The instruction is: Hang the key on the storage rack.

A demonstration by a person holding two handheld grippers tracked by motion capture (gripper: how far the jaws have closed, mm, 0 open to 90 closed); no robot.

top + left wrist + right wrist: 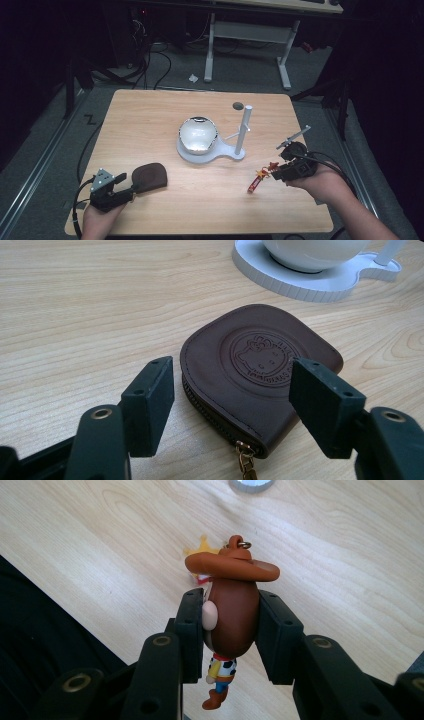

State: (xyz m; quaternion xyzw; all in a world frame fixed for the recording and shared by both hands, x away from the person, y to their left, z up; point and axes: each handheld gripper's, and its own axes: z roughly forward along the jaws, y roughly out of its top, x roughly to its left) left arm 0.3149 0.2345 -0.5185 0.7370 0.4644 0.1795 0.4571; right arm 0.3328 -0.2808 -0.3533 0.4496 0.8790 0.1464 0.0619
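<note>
A brown leather coin pouch [149, 176] with an embossed round emblem lies flat at the table's front left, zipper pull toward me. My left gripper [126, 183] rests just in front of it. In the left gripper view its jaws [232, 390] stand open on either side of the pouch's [255, 370] near edge without touching it. At the front right, my right gripper [274, 172] is shut on a small cowboy figure keychain [261, 175]. In the right gripper view the pads [232, 625] press on the figure's brown head [232, 610] below its orange hat, and a yellow star and red strap dangle beyond it.
A white stand base [212, 152] in the table's middle carries a shiny rounded bowl [197, 134] and an upright white post [243, 130] with a side peg. A round hole [238, 105] sits near the far edge. Dark floor, cables and a desk frame lie beyond the table.
</note>
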